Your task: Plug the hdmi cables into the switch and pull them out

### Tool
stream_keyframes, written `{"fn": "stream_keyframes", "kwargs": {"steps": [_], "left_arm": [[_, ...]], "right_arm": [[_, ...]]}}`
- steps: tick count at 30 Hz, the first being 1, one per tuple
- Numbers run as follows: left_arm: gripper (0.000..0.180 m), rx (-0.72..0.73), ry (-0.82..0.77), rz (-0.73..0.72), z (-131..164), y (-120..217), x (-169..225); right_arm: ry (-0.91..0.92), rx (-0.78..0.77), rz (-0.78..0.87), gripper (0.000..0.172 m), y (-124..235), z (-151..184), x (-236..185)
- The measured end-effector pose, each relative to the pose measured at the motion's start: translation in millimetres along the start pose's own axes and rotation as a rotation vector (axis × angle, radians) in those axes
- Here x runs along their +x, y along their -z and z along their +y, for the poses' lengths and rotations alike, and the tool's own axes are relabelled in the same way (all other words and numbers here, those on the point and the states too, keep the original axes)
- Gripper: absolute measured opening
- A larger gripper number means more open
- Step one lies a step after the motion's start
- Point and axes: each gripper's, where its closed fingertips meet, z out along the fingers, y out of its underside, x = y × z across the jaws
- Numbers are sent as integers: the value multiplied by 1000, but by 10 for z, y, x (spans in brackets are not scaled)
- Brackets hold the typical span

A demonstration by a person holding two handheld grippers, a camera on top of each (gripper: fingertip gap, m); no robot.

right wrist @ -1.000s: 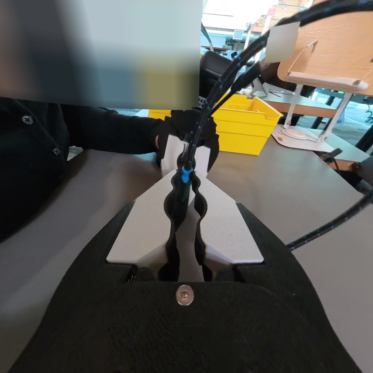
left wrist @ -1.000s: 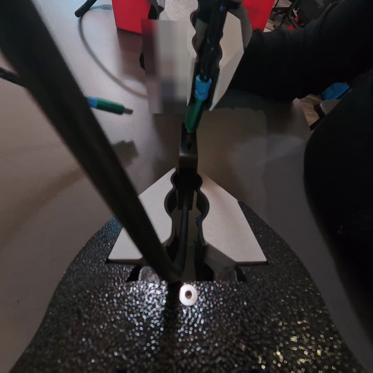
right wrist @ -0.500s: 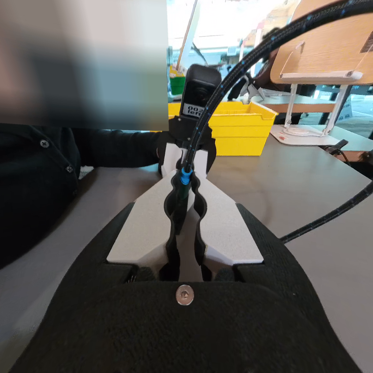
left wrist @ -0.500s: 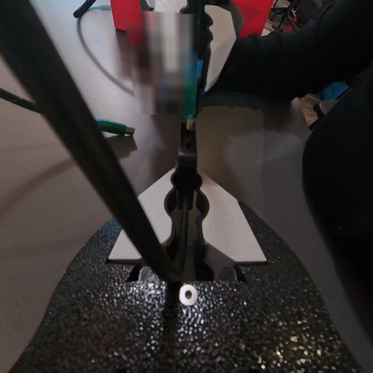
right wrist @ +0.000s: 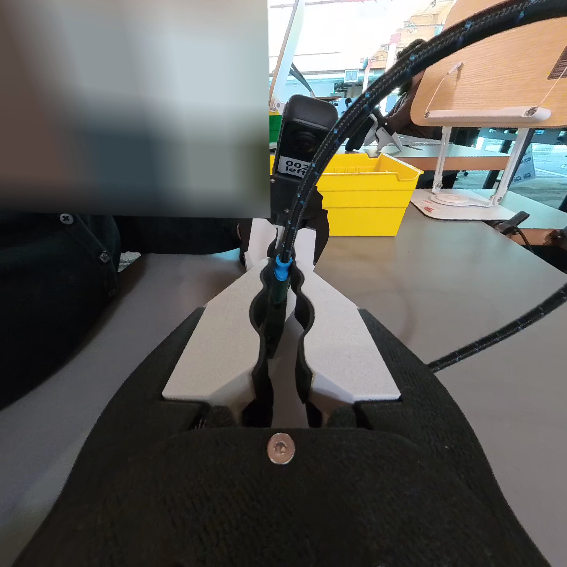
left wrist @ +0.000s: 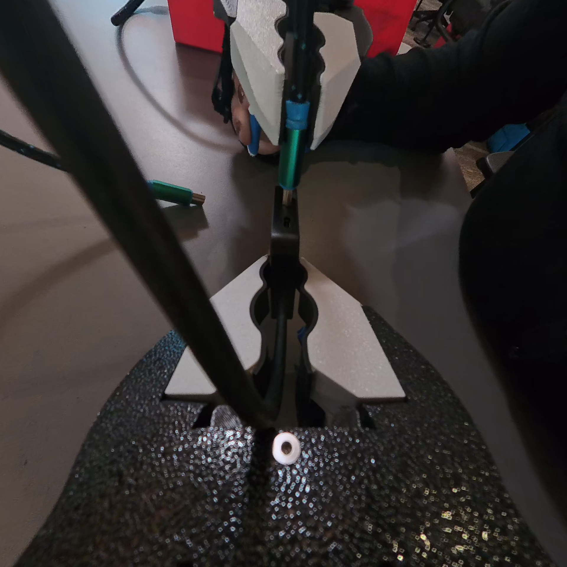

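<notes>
In the left wrist view my left gripper (left wrist: 283, 264) is shut on the thin black HDMI switch (left wrist: 283, 233), held edge-on above the table, with its own black lead running back between the fingers. My right gripper (left wrist: 296, 142) faces it, shut on a green HDMI plug (left wrist: 291, 159) with a blue collar. The plug's metal tip shows right at the switch's far end. In the right wrist view my right gripper (right wrist: 282, 271) grips the same green plug (right wrist: 280, 291), and its braided cable (right wrist: 352, 113) arcs up and to the right. The left gripper (right wrist: 280, 245) sits just beyond.
A second green plug (left wrist: 171, 192) lies loose on the grey table (left wrist: 76, 276) at the left. A red box (left wrist: 196, 24) stands at the back. A yellow bin (right wrist: 365, 196) and a wooden stand (right wrist: 491, 76) are behind. A person's black sleeve (left wrist: 460, 76) is at the right. About 7 cm separates my left fingertips from my right.
The green plug sat against the switch's end a second ago. It has drawn back a little and its metal tip now shows. Both grips have held.
</notes>
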Motion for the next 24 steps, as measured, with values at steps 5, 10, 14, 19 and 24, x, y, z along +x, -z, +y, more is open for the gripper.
{"fn": "stream_keyframes", "kwargs": {"steps": [5,10,14,19,24], "left_arm": [[12,0,1,1,0,0,-1],[12,0,1,1,0,-1,-1],[13,1,2,2,-1,-2,1],[13,-1,3,6,0,-4,5],[14,1,-7,1,-3,-6,8]], "right_arm": [[-5,-10,2,9,13,14,1],[-1,-20,8,9,12,27,2],[1,-38,19,10,19,43,7],[5,-29,17,9,-17,32,-21],[-2,-34,11,10,-16,37,-25]]}}
